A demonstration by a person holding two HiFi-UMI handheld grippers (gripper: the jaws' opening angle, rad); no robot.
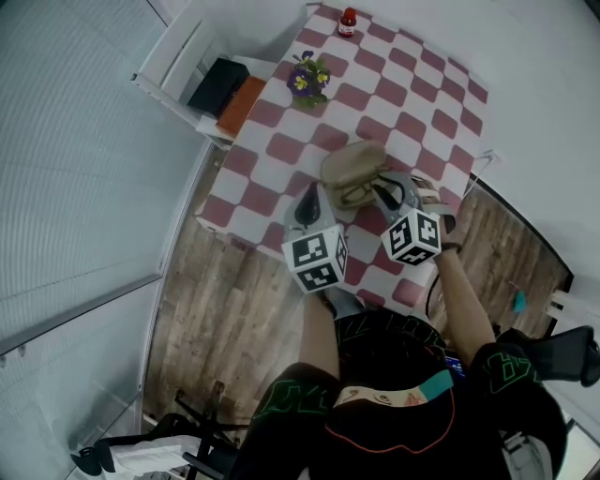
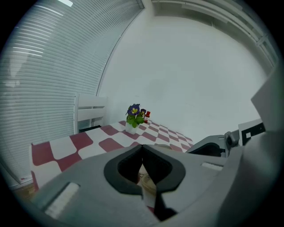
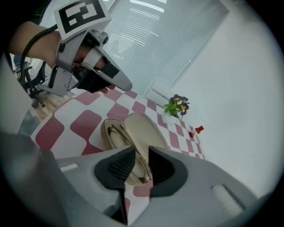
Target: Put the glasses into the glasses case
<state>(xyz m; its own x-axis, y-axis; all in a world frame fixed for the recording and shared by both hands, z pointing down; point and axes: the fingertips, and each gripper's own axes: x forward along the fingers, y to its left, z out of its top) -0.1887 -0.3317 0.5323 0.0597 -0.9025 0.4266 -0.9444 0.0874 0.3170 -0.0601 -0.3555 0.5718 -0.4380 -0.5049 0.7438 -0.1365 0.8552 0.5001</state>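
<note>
A beige glasses case (image 3: 143, 127) lies open on the red-and-white checked table (image 1: 394, 84), near its front edge. The thin-framed glasses (image 3: 119, 137) lie in the case's lower half, with the lid standing open behind them. My right gripper (image 3: 141, 166) hovers just over the case's near end, jaws apart, with the glasses' frame showing in the gap. In the head view the right gripper (image 1: 380, 194) points into the case (image 1: 352, 167) from the right. My left gripper (image 1: 309, 199) sits left of the case, shut and empty; the right gripper view shows the left gripper (image 3: 125, 85) as a closed beak.
A small pot of purple and yellow flowers (image 1: 309, 80) stands mid-table and a red bottle (image 1: 348, 21) at the far edge. A white chair (image 1: 183, 61) with black and orange items stands at the table's left. Wooden floor lies below the front edge.
</note>
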